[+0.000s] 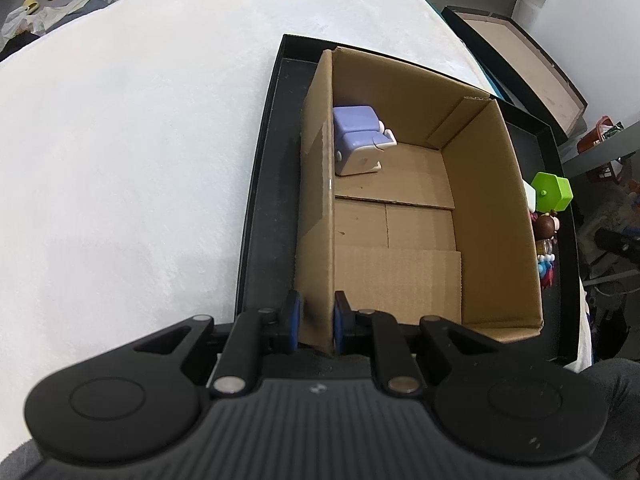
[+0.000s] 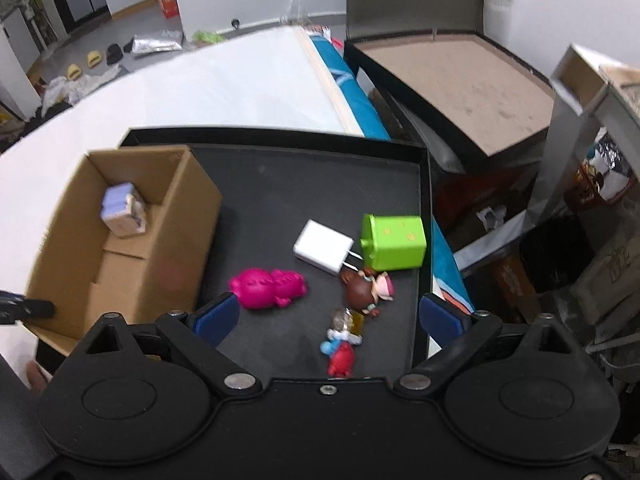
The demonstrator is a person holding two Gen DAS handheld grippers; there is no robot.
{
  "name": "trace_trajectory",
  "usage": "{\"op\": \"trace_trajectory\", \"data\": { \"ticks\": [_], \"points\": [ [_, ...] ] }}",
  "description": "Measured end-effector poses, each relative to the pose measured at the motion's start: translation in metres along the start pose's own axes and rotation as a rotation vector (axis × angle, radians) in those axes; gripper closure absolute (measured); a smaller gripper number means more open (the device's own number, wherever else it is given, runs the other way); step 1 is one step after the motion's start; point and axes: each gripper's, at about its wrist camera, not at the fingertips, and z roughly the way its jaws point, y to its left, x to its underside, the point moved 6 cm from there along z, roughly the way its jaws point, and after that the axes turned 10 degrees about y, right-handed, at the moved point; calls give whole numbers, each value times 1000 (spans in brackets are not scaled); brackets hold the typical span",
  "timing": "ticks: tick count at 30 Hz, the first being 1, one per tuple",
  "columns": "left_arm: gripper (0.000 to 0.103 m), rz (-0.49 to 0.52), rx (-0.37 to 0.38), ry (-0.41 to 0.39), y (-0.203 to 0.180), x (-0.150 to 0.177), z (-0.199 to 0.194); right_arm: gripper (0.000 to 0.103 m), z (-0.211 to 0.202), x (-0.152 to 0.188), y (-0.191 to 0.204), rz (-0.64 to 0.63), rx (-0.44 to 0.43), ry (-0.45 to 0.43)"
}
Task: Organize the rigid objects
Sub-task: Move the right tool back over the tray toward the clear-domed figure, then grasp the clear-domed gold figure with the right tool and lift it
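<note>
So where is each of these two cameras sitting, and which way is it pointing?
Left wrist view: sits on the left tongs, looking forward and down into the cardboard box, whose near wall the blue pads pinch; the black tong body fills the bottom.
Right wrist view: sits on the right tongs, open above the black tray, facing the pink toy, white charger and green block.
Shared: both show the box, tray, green block and the purple toy inside the box.

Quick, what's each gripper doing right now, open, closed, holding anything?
Left gripper: shut on the near wall of the brown cardboard box.
Right gripper: open, holding nothing, above the black tray.
</note>
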Motion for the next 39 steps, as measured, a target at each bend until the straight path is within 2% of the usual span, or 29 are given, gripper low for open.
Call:
{"op": "trace_trajectory", "data": {
  "ticks": [5, 10, 12, 17, 18, 20, 29, 39],
  "points": [
    [87, 0, -8, -2, -1, 0, 0, 7, 25, 6, -11, 27, 6, 50],
    [87, -3, -15, -7, -1, -1, 0, 17, 47, 8, -16, 53, 17, 92],
    [87, -1, -17, -9, -1, -1, 0, 29, 56, 8, -18, 72, 19, 113],
    [87, 1, -16, -12, -2, -1, 0, 46, 80, 11, -20, 105, 29, 169],
    [87, 2, -14, -12, -2, -1, 0, 62, 84, 12, -20, 109, 34, 182],
    [87, 6, -13, -13, -1, 0, -1, 77, 91, 14, -20, 131, 11, 210],
    [87, 11, 8, -21, 0, -1, -3, 80, 72, 11, -11, 125, 1, 181],
    [87, 16, 30, -39, 1, 1, -9, 82, 38, -8, 17, 39, 2, 102]
  ]
}}
